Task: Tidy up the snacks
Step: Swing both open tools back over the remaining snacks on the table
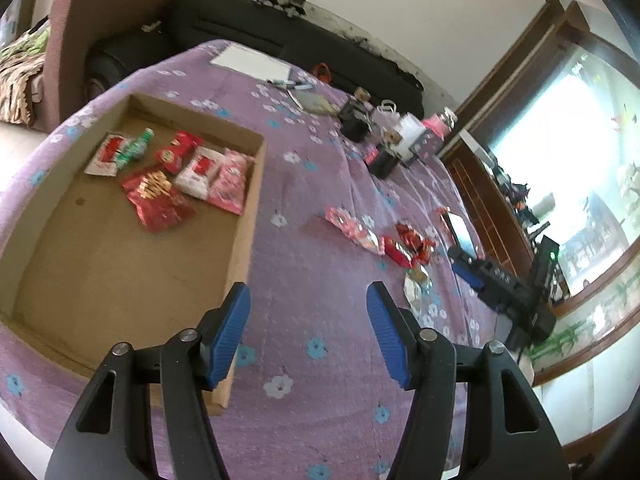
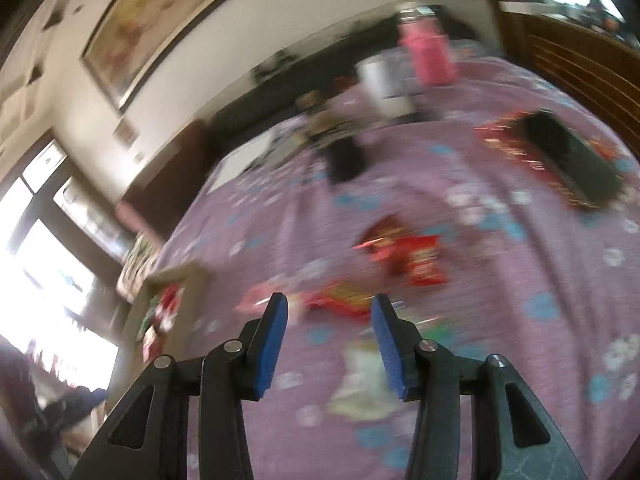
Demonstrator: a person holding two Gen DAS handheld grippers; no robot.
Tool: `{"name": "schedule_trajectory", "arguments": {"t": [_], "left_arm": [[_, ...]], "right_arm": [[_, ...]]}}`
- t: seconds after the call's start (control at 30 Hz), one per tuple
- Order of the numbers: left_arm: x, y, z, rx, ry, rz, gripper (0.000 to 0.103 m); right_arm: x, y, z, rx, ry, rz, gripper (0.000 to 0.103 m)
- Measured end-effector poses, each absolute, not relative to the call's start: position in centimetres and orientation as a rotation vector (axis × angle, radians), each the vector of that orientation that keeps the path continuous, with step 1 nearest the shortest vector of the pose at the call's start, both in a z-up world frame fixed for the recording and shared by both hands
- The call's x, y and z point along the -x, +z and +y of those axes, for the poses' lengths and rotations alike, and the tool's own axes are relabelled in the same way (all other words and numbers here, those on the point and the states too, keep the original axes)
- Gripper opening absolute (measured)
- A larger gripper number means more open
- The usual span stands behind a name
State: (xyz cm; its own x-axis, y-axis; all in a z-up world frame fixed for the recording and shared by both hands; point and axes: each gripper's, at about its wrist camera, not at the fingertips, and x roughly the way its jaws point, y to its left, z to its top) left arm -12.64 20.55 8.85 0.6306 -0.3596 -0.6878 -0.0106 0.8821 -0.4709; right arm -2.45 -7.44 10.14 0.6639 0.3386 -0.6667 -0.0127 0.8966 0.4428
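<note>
A shallow cardboard box lies on the purple flowered cloth and holds several red, pink and white snack packets. More loose packets lie on the cloth to its right. My left gripper is open and empty, above the cloth beside the box's right wall. My right gripper shows at the right near the loose packets. In the blurred right wrist view it is open and empty above red packets and a pale packet; the box is at the left.
Bottles, jars and a pink container cluster at the table's far side, with a white pad and pens. A phone lies near the loose packets. A black sofa stands behind, a wooden cabinet to the right.
</note>
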Motion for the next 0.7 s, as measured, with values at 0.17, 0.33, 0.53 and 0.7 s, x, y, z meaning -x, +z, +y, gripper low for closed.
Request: {"name": "schedule_trajectory", "arguments": {"t": [0.17,0.33,0.53,0.7], "left_arm": [[12.6,8.8,18.8,0.425,-0.238,0.884,0.059],[12.8,8.6,17.9,0.398,-0.240,0.893,0.059],[12.8,8.3,17.5,0.371,-0.232,0.898,0.059],[12.9,7.8,17.9,0.384,-0.220,0.907,0.059]], "right_arm": [[1.0,8.4,-9.1,-0.424,0.150,0.855,0.047],[-0.1,7.7,-6.4,-0.371,0.221,0.884,0.047],[-2.0,7.6,-2.3,-0.328,0.291,0.913,0.047],[-5.0,7.5,1.1,-0.324,0.348,0.959,0.047]]}}
